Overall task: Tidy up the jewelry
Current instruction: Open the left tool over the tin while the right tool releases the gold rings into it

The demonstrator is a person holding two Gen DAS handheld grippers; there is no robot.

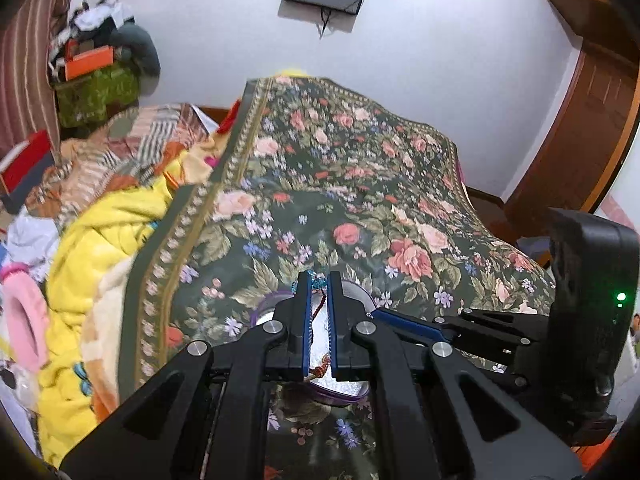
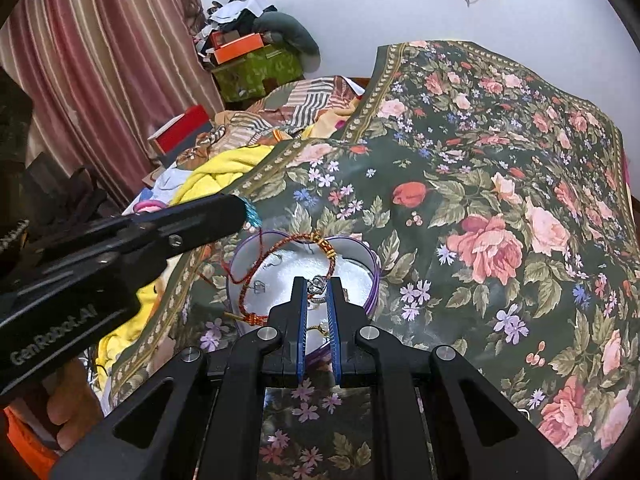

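Red cord bracelet (image 2: 256, 280) pinched in left tool (image 1: 319, 280) — right tool (image 2: 318, 286) grips silver ring (image 2: 316, 284) over tin (image 2: 374, 280).

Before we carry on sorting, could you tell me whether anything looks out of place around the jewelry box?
Yes: the red cord bracelet is draped over the rim of the heart-shaped box, partly hanging outside. The left gripper holds a blue tassel; the right gripper pinches a silver ring.

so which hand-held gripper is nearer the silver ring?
Right. The right hand-held gripper has the silver ring between its fingertips over the heart-shaped box. The left hand-held gripper is up and to its left, holding the blue tassel of the red cord bracelet.
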